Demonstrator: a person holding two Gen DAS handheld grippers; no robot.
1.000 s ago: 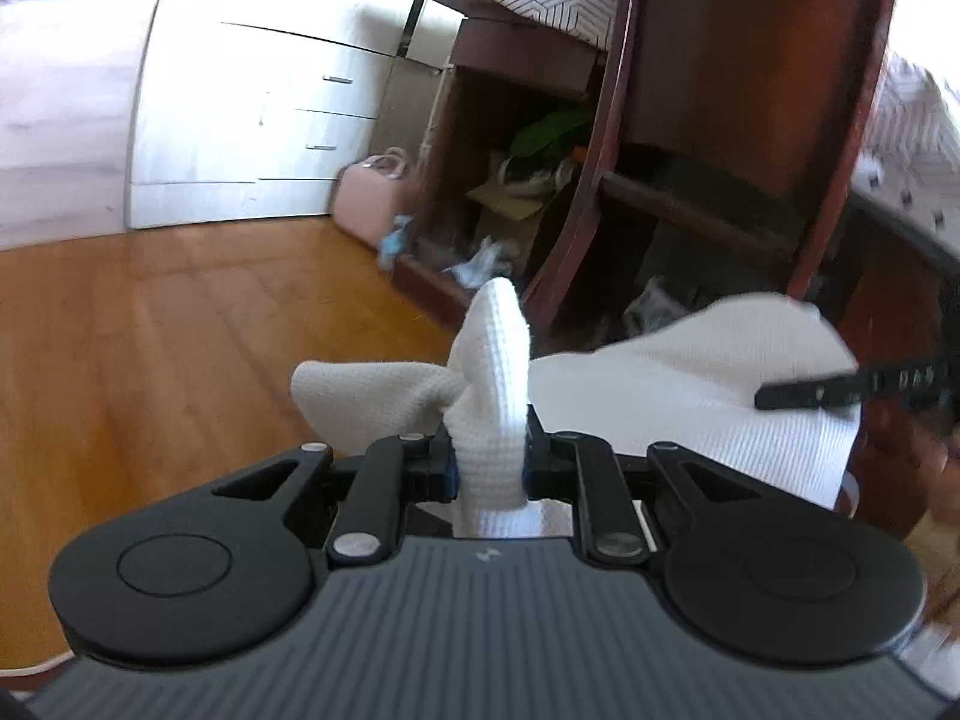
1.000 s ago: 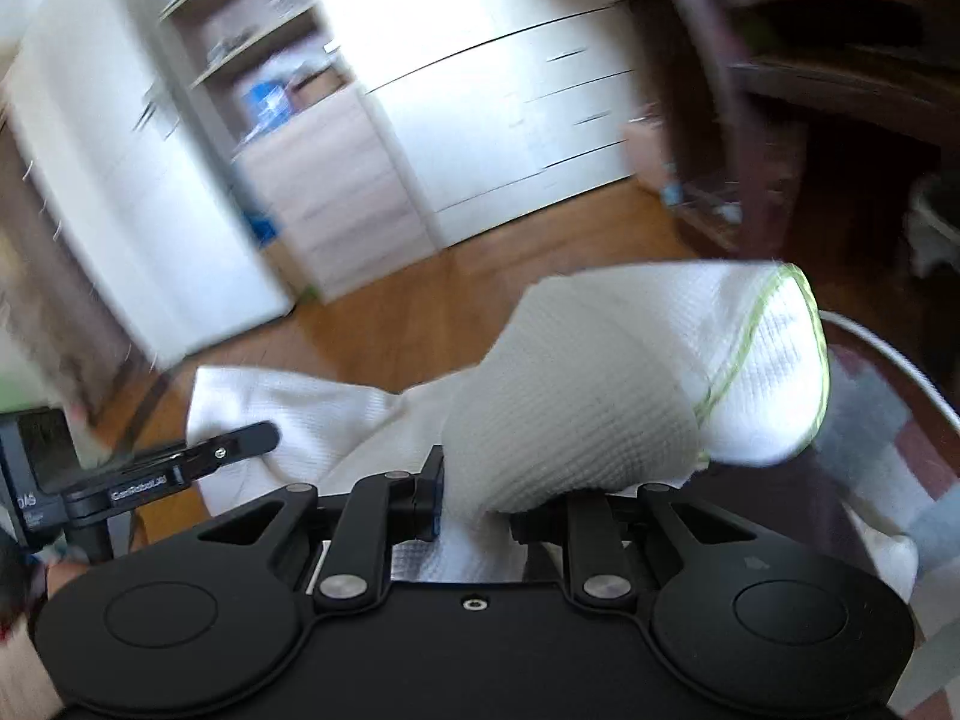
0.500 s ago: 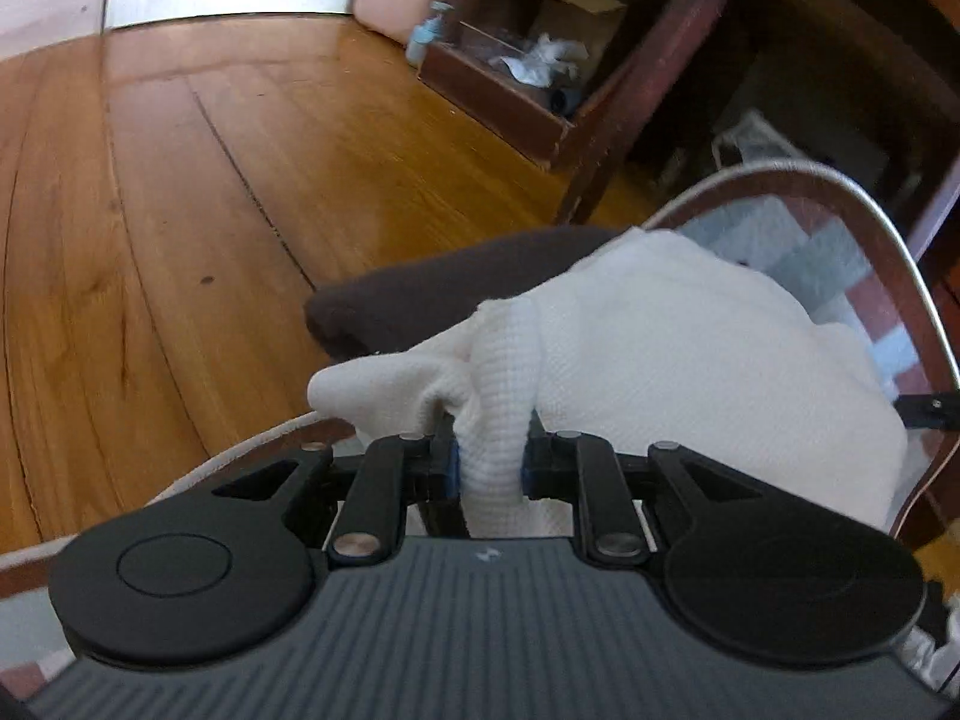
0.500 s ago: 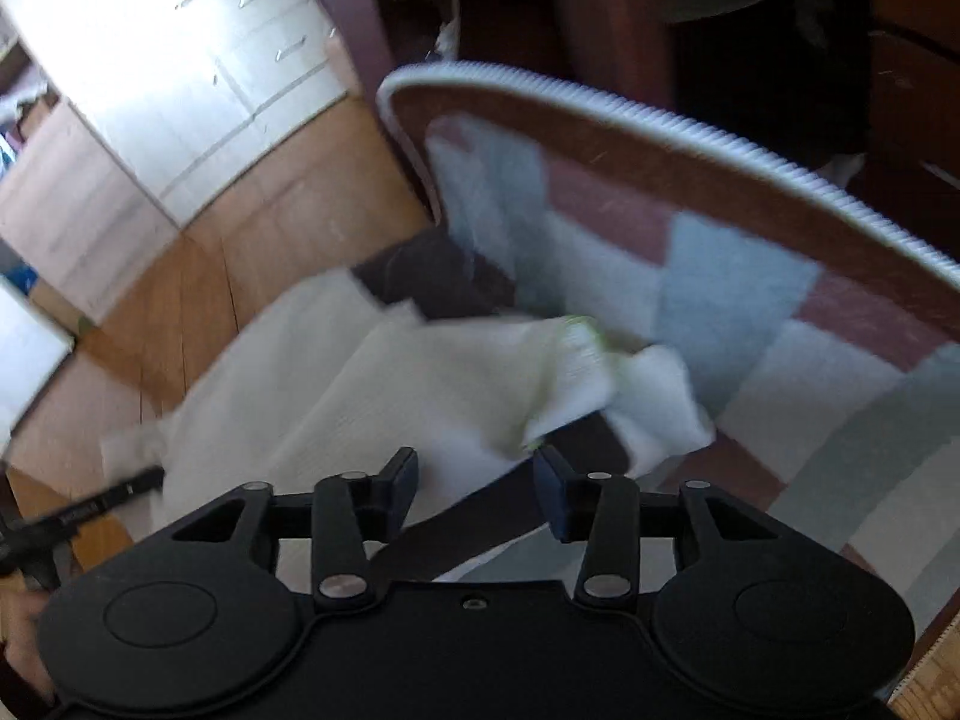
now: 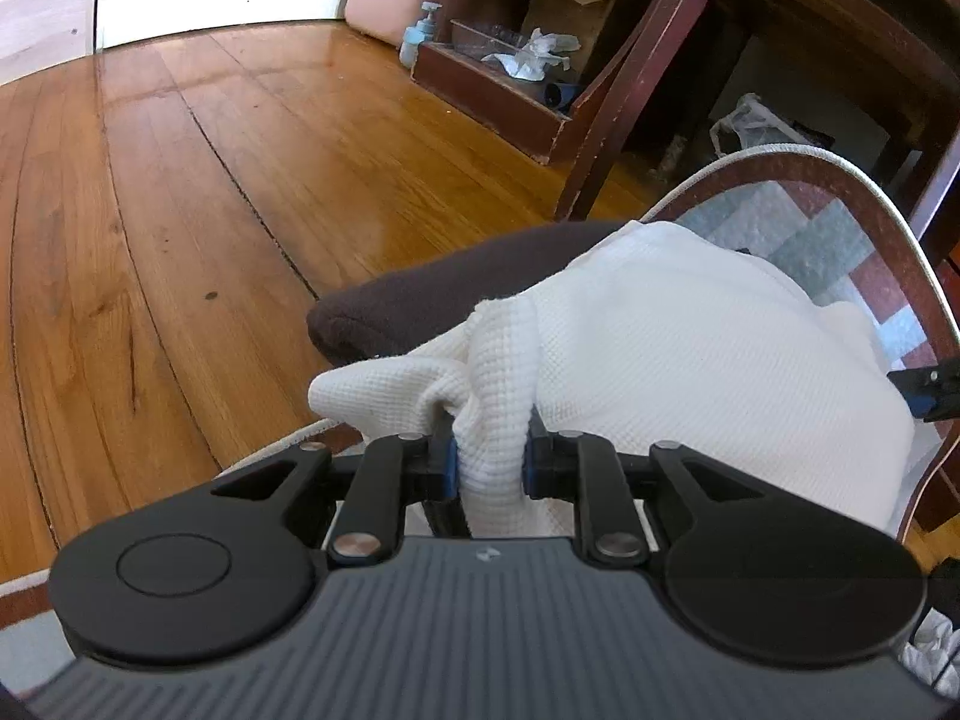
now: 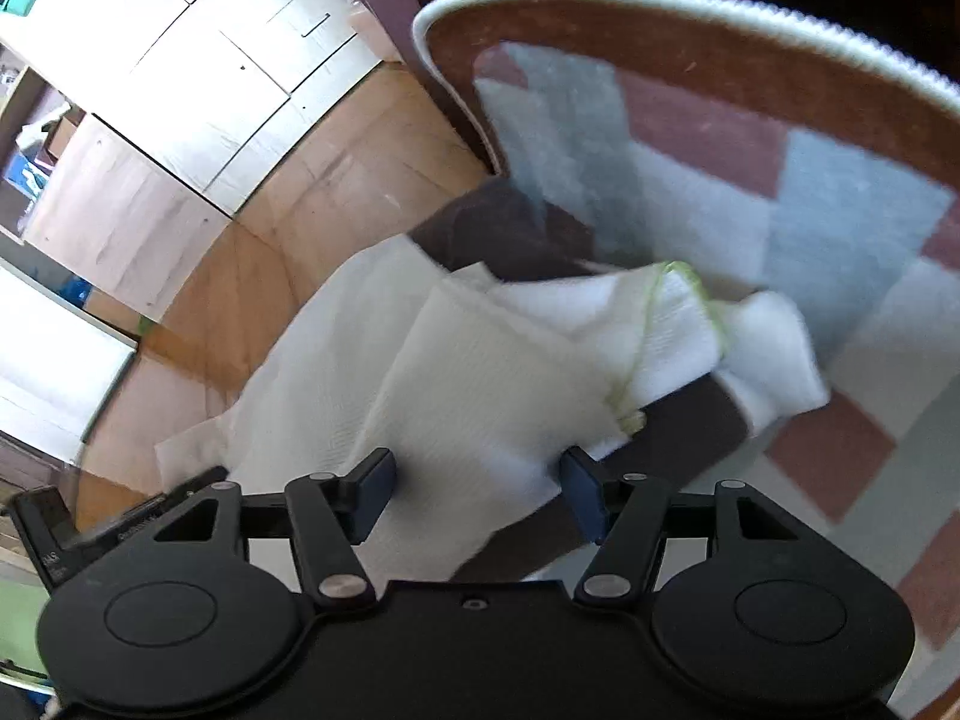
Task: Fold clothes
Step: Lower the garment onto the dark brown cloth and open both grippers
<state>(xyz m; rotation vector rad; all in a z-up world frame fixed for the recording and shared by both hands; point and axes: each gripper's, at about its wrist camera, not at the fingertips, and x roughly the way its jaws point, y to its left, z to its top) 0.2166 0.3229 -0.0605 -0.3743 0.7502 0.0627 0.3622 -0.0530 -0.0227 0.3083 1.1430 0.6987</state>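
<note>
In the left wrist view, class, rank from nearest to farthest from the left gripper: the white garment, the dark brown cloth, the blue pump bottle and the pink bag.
1. White garment: pinched in the left gripper.
2. Dark brown cloth: just beyond, under the garment.
3. Blue pump bottle: across the wooden floor, beside the shelf.
4. Pink bag: close behind the bottle, by the white cabinet.

A round rug (image 6: 750, 138) of grey, white and red-brown squares with a pale corded rim lies on the wooden floor (image 5: 180, 192). On the rug lies a dark brown garment (image 5: 432, 294), and a white waffle-knit garment (image 6: 468, 384) is draped over it.
</note>
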